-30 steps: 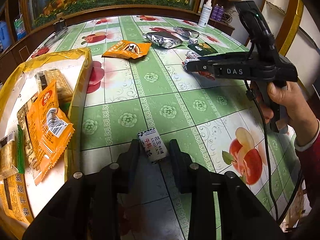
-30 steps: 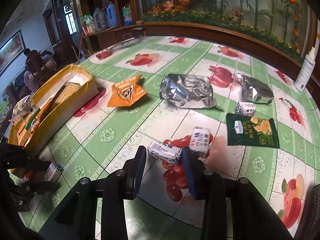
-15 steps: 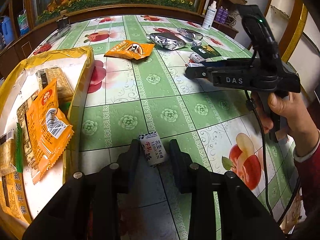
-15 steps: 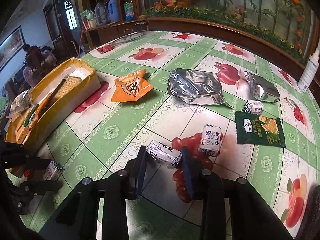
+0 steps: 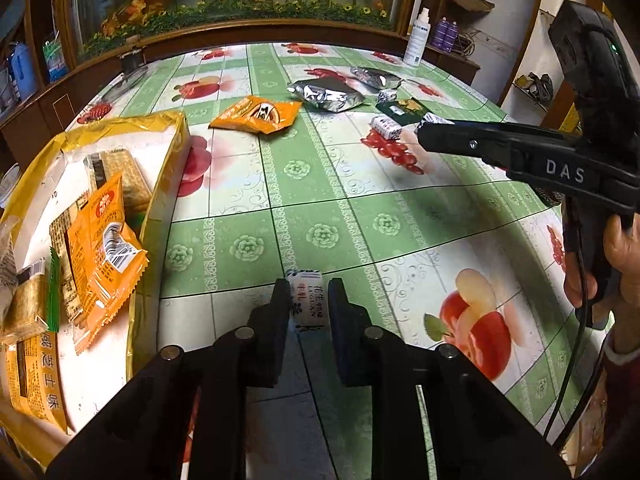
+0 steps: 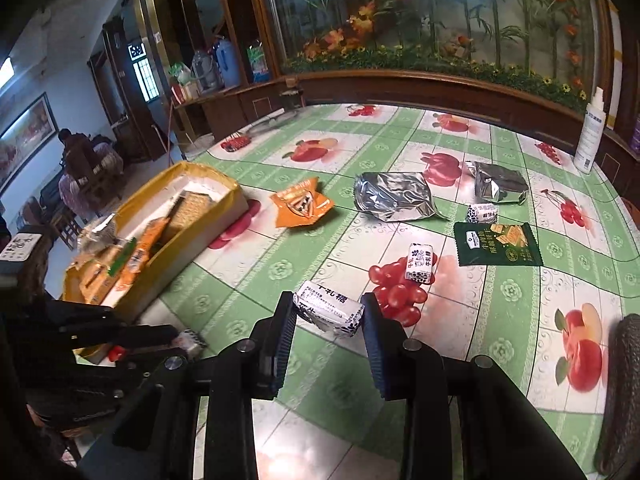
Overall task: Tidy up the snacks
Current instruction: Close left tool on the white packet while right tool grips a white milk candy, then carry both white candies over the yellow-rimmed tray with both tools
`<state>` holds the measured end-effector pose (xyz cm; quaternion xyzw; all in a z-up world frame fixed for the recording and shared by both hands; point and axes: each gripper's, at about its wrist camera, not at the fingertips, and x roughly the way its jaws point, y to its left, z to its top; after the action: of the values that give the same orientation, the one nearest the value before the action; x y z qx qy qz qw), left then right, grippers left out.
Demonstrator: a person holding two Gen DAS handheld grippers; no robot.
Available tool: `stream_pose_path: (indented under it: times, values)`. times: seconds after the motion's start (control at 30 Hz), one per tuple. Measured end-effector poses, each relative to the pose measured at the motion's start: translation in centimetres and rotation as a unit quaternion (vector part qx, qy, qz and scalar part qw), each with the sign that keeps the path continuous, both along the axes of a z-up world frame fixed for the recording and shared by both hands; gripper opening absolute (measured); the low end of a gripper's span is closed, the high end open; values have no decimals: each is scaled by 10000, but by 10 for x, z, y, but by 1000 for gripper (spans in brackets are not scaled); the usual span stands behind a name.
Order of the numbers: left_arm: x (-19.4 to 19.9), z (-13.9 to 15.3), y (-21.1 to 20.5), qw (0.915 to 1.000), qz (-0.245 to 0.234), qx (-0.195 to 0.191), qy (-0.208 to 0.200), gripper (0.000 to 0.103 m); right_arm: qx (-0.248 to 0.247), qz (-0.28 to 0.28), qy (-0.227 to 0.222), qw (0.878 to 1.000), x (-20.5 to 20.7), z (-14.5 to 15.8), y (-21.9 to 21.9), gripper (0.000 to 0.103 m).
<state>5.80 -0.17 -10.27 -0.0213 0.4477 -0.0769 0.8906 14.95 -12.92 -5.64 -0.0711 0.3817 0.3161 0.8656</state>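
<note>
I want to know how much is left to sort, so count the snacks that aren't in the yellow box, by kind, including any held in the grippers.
white candy packs: 4
silver foil bags: 2
orange packet: 1
dark green packet: 1
Total: 8
</note>
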Motion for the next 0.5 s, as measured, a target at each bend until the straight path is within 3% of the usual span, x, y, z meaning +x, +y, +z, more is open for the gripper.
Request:
stream_pose_path:
  times: [0.33, 0.5]
  values:
    - [-19, 32, 12, 9992, 107, -40, -376, 14, 325, 79, -105, 9994, -38, 22, 3, 34]
    - [-31, 53, 26, 9972, 381, 87, -634, 14, 433, 246, -171, 9986, -48, 31, 18, 34]
